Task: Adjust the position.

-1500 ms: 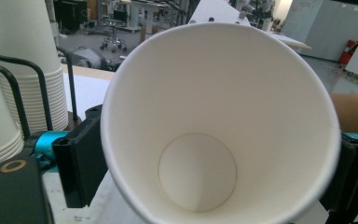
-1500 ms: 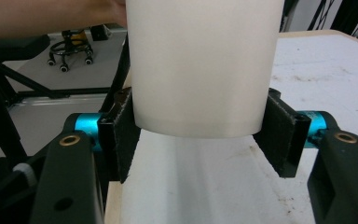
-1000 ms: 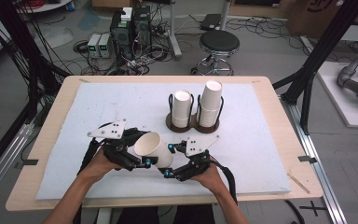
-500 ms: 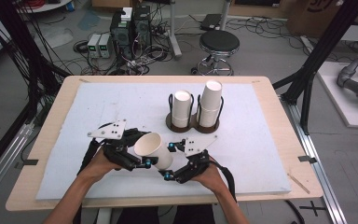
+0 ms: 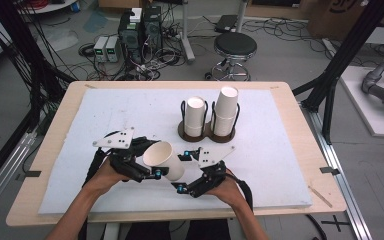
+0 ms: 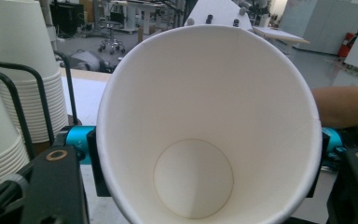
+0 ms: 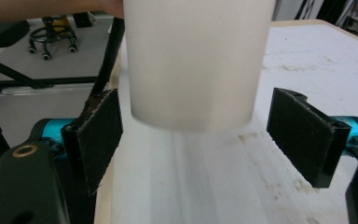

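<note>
A white paper cup (image 5: 164,160) lies tilted above the white mat, its open mouth facing the left gripper view's camera (image 6: 205,116). My left gripper (image 5: 152,168) is shut on it near the rim, and its jaws have just closed a little tighter, one pad on each side (image 6: 204,161). My right gripper (image 5: 181,173) is open. Its jaws have just been opening and now stand on either side of the cup's bottom end (image 7: 193,60), with a gap on both sides (image 7: 200,140).
A dark two-ring cup holder (image 5: 206,134) stands behind the hands on the mat (image 5: 280,150). It holds a shorter stack of white cups (image 5: 195,116) and a taller one (image 5: 226,111). The table's wooden front edge (image 5: 145,216) runs just under the forearms.
The right gripper's jaws have spread away from the cup's bottom end. Both hands and the cup have stayed where they were.
</note>
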A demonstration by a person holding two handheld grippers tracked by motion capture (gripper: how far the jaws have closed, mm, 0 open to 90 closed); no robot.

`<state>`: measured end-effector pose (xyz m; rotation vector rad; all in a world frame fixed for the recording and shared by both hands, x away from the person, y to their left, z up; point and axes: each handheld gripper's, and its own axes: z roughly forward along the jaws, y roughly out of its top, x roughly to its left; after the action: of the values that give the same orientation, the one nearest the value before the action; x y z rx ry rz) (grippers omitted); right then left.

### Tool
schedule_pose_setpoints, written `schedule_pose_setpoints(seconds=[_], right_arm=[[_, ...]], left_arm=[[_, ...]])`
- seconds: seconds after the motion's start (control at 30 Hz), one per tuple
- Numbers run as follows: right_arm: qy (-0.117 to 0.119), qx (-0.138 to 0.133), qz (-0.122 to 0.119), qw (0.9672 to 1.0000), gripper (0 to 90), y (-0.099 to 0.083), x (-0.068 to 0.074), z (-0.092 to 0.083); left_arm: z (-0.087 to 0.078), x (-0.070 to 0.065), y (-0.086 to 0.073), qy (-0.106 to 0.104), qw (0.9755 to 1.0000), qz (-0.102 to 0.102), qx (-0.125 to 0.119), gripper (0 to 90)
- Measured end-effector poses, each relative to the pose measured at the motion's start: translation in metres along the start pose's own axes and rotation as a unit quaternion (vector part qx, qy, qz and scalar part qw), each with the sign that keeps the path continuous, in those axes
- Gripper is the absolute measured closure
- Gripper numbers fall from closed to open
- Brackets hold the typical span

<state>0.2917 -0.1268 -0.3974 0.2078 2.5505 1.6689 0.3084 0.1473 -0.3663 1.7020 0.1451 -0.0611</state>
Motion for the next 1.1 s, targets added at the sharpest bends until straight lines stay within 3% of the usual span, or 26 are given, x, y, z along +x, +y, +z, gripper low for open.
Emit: schedule_pose_setpoints(seconds=[0.27,0.37,0.47,0.5,0.57,0.6,0.67,0.73,0.77,0.8,0.9,0.93,0.97,1.0,1.03,1.07,1.1], right_arm=[[-0.062,-0.006,0.022,0.9979,19.0,-0.010,-0.006,-0.033],[-0.115,-0.014,0.044,0.9923,19.0,-0.017,-0.010,-0.050],[-0.144,-0.018,0.053,0.9880,19.0,-0.022,-0.012,-0.061],[-0.144,-0.018,0.053,0.9880,19.0,-0.022,-0.012,-0.061],[-0.177,-0.017,0.065,0.9818,19.0,-0.027,-0.014,-0.069],[-0.177,-0.017,0.065,0.9818,19.0,-0.027,-0.014,-0.069],[-0.198,-0.022,0.088,0.9759,19.0,-0.034,-0.018,-0.078],[-0.216,-0.024,0.097,0.9712,19.0,-0.037,-0.021,-0.083],[-0.216,-0.024,0.097,0.9712,19.0,-0.037,-0.021,-0.083],[-0.221,-0.027,0.105,0.9692,19.0,-0.039,-0.022,-0.086],[-0.250,-0.025,0.112,0.9613,19.0,-0.045,-0.024,-0.091],[-0.269,-0.022,0.124,0.9548,19.0,-0.049,-0.024,-0.093],[-0.278,-0.020,0.128,0.9519,19.0,-0.052,-0.025,-0.094],[-0.278,-0.020,0.128,0.9519,19.0,-0.052,-0.025,-0.094],[-0.295,-0.018,0.142,0.9447,19.0,-0.057,-0.027,-0.095],[-0.295,-0.018,0.142,0.9447,19.0,-0.057,-0.027,-0.095],[-0.306,-0.016,0.156,0.9389,19.0,-0.063,-0.030,-0.095]], left_arm=[[-0.008,0.002,0.002,0.017,0.9998,0.000,0.005,29.4],[-0.009,0.002,0.003,0.023,0.9997,0.003,0.009,29.4],[-0.011,0.003,0.004,0.031,0.9993,0.005,0.018,29.4],[-0.012,0.004,0.005,0.032,0.9993,0.005,0.020,29.4],[-0.013,0.004,0.005,0.038,0.9989,0.007,0.024,29.4],[-0.013,0.005,0.006,0.039,0.9988,0.007,0.027,29.4],[-0.014,0.004,0.006,0.043,0.9986,0.007,0.030,29.4],[-0.014,0.005,0.005,0.044,0.9985,0.006,0.031,29.5],[-0.015,0.005,0.005,0.047,0.9983,0.008,0.033,29.5],[-0.015,0.006,0.005,0.049,0.9981,0.008,0.036,29.5],[-0.015,0.007,0.004,0.055,0.9976,0.006,0.042,29.4],[-0.015,0.006,0.004,0.056,0.9975,0.006,0.043,29.5],[-0.015,0.007,0.004,0.056,0.9974,0.008,0.044,29.5],[-0.016,0.006,0.004,0.057,0.9973,0.008,0.045,29.5],[-0.016,0.006,0.004,0.058,0.9973,0.008,0.045,29.5],[-0.016,0.007,0.004,0.059,0.9971,0.010,0.046,29.5],[-0.016,0.007,0.003,0.061,0.9970,0.009,0.047,29.6]])
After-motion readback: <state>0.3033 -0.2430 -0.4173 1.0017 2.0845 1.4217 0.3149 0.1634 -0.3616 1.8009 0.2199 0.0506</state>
